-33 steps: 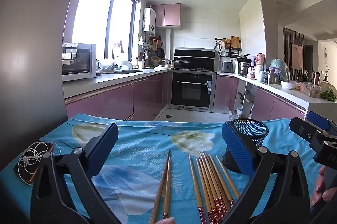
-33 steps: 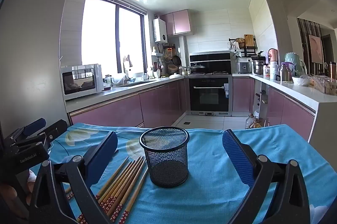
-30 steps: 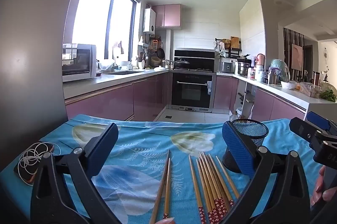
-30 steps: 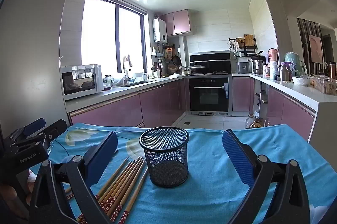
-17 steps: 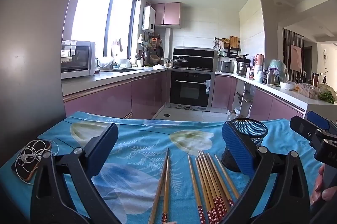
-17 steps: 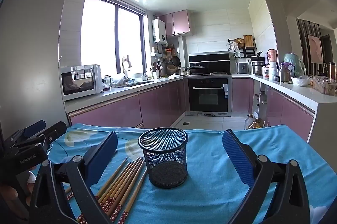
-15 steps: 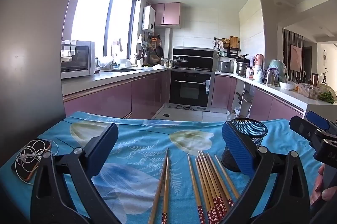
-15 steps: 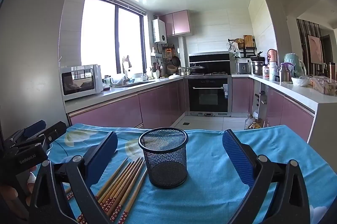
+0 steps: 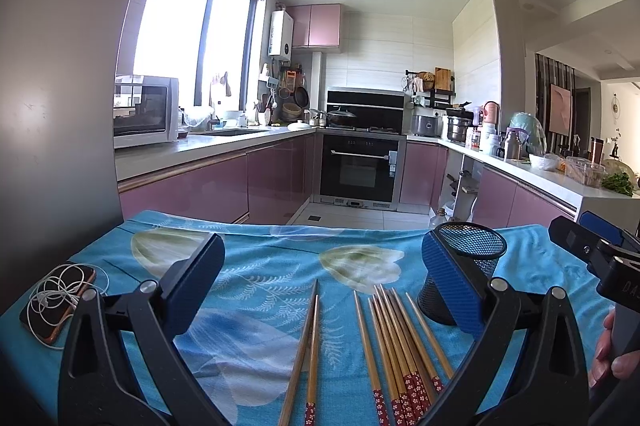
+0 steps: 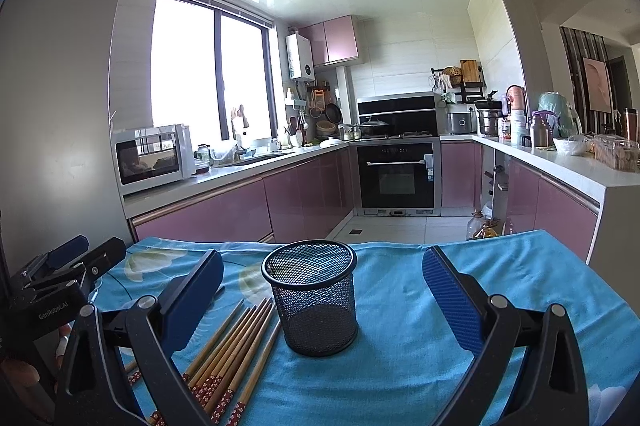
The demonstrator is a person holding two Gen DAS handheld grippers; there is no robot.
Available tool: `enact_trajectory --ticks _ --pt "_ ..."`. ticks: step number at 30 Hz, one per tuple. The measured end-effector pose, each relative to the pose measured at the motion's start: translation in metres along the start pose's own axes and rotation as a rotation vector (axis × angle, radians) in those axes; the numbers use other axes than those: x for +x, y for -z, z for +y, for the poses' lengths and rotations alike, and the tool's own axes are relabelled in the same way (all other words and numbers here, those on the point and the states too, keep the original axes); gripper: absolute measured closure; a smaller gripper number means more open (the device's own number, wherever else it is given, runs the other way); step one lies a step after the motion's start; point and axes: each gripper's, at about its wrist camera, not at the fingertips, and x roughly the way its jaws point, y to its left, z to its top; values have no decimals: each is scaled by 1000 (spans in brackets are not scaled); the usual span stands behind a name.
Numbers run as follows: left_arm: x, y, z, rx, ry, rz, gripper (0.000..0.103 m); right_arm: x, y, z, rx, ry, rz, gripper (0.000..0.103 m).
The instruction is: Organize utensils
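Several wooden chopsticks with red patterned ends (image 9: 396, 342) lie side by side on the blue floral tablecloth (image 9: 260, 274); a separate pair (image 9: 306, 350) lies just to their left. A black mesh holder (image 10: 312, 296) stands upright and empty to the right of the chopsticks (image 10: 236, 350); it also shows in the left wrist view (image 9: 466, 266). My left gripper (image 9: 322, 286) is open and empty, hovering above the chopsticks. My right gripper (image 10: 322, 286) is open and empty, with the holder between its fingers' line of sight.
A phone with white earphones (image 9: 56, 300) lies at the cloth's left edge. The right gripper (image 9: 596, 258) shows at the right in the left wrist view, the left gripper (image 10: 60, 278) at the left in the right wrist view. Kitchen counters stand behind.
Both views have shifted very slightly; the chopsticks and the holder have not moved. Both grippers stay open.
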Motion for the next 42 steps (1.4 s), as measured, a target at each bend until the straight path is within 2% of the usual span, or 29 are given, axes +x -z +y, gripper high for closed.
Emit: enact_trajectory --ticks 42 --pt "1 4 -3 -2 3 8 6 -6 -7 7 -22 -6 -21 7"
